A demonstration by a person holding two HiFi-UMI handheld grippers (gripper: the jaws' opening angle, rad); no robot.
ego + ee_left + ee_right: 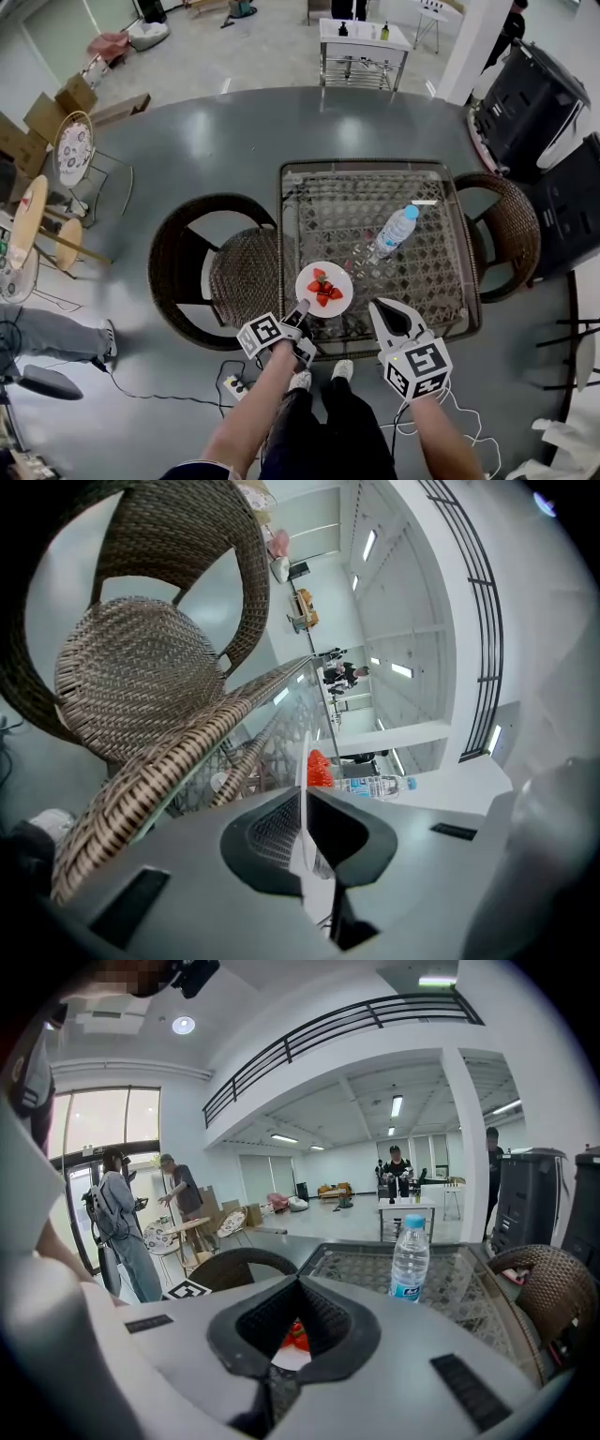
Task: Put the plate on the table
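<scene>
A white plate (323,289) with cut strawberries (322,286) lies over the front left part of the glass-topped wicker table (427,281). I cannot tell whether it rests on the glass. My left gripper (301,309) is shut on the plate's near rim. In the left gripper view the plate (302,766) shows edge-on between the jaws of the left gripper (304,797), with the strawberries (320,770) beyond. My right gripper (382,312) hovers at the table's front edge, right of the plate, shut on nothing. Past the right gripper (298,1281) the plate (289,1359) is partly visible.
A clear water bottle (395,231) with a blue cap stands near the table's middle right, seen too as the bottle (410,1257). Wicker chairs flank the table, one on the left (220,272) and one on the right (511,230). People stand in the room far behind.
</scene>
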